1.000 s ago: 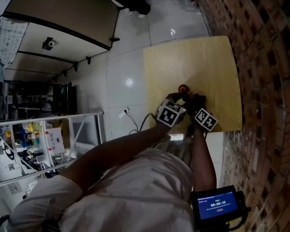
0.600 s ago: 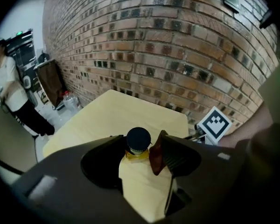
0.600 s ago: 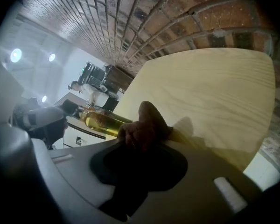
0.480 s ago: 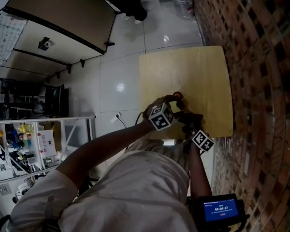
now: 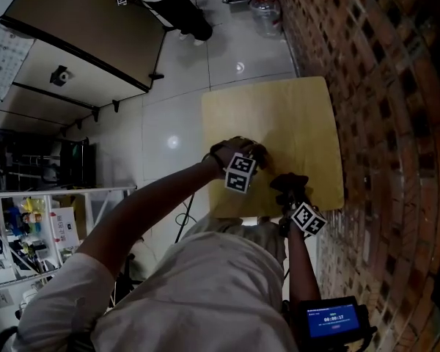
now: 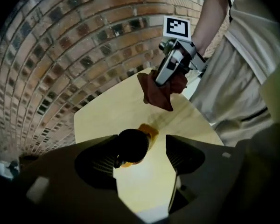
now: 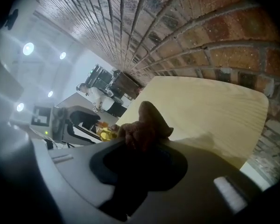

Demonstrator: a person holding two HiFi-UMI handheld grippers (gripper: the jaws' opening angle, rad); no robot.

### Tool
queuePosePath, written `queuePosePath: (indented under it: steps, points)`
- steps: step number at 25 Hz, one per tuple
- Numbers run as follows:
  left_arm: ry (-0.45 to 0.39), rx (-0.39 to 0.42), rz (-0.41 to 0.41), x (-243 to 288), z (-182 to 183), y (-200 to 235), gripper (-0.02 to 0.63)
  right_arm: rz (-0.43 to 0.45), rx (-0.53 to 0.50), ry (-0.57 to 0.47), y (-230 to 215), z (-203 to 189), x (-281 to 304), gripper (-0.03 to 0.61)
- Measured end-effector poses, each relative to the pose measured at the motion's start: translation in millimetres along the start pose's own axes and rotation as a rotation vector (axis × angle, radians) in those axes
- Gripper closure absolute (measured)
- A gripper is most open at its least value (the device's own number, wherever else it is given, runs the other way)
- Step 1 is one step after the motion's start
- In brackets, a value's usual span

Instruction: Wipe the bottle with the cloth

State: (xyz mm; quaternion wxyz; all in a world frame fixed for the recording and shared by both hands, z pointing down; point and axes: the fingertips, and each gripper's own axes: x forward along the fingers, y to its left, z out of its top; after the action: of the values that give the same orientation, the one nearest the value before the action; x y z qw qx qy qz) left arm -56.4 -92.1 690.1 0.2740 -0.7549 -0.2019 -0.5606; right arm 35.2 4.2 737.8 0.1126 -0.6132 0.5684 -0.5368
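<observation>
Left gripper [image 6: 143, 157] jaws have just been opening; bottle [image 6: 132, 146] sits unclamped between them on table [image 6: 102, 118]. Right gripper [image 7: 141, 146], clamped on cloth [image 7: 144, 121], has pulled back from bottle. We reckon wiping's finished.

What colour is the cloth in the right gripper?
Dark reddish-brown, a rust tone all over. The cloth shows best in the left gripper view.

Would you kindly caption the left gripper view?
Left hand-held gripper, jaws just opened, straddles the bottle; right hand-held gripper holds the cloth.
</observation>
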Motion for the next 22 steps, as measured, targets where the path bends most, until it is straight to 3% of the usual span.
queuePosePath:
  steps: [6, 9, 11, 12, 14, 17, 22]
  points:
    - [0.027, 0.197, 0.001, -2.5, -5.6, -0.2, 0.273, 0.011, -0.009, -0.013, 10.6, 5.7, -7.5, 0.499]
    - [0.008, 0.261, 0.001, -14.5, 0.9, 3.4, 0.340, 0.021, -0.020, -0.015, 20.6, 8.6, -17.7, 0.499]
    - [-0.004, 0.269, -0.009, -17.4, 3.3, 5.7, 0.416, 0.025, -0.036, -0.010, 25.5, 7.2, -18.4, 0.499]
    - [-0.004, 0.265, -0.018, -17.6, 3.9, 6.0, 0.418, 0.023, -0.049, -0.005, 26.7, 5.2, -17.9, 0.499]
    - [0.009, 0.217, -0.037, -15.0, 4.3, 6.1, 0.424, 0.028, -0.088, -0.003, 30.7, 2.2, -15.5, 0.499]
    - [0.071, 0.028, -0.050, -9.1, 5.1, 8.7, 0.434, 0.069, -0.192, -0.030, 51.7, 6.2, -12.6, 0.499]
    - [0.133, -0.267, -0.021, -15.7, 26.3, 17.5, 0.437, 0.210, -0.341, -0.064, 109.8, 19.6, -10.9, 0.499]
